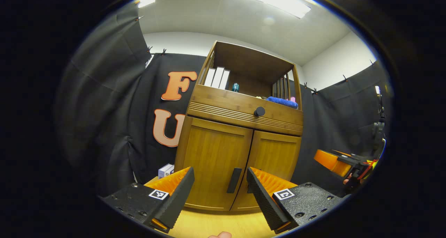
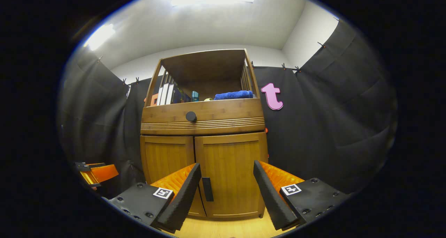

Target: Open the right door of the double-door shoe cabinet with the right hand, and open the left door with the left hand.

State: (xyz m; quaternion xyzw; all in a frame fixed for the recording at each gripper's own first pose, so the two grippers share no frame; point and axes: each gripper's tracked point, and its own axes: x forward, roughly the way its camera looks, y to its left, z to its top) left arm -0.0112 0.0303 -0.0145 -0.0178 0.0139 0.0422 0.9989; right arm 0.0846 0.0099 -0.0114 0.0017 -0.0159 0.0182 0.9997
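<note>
Both doors of the shoe cabinet (image 2: 204,161) sit closed, meeting at the centre seam. The right door (image 2: 231,175) carries a dark vertical handle (image 2: 207,189) at about seven o'clock from its middle; the left door's handle (image 1: 234,180) hangs between the left gripper's fingers. The right gripper (image 2: 226,192) is spread wide, empty, lined up on its handle, likely so the grab comes straight. The left gripper (image 1: 219,192) is equally wide, waiting its turn. Above, at twelve o'clock, a round drawer knob (image 2: 191,116).

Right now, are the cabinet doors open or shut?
Shut: the left door and right door sit flush, edges meeting.
</note>
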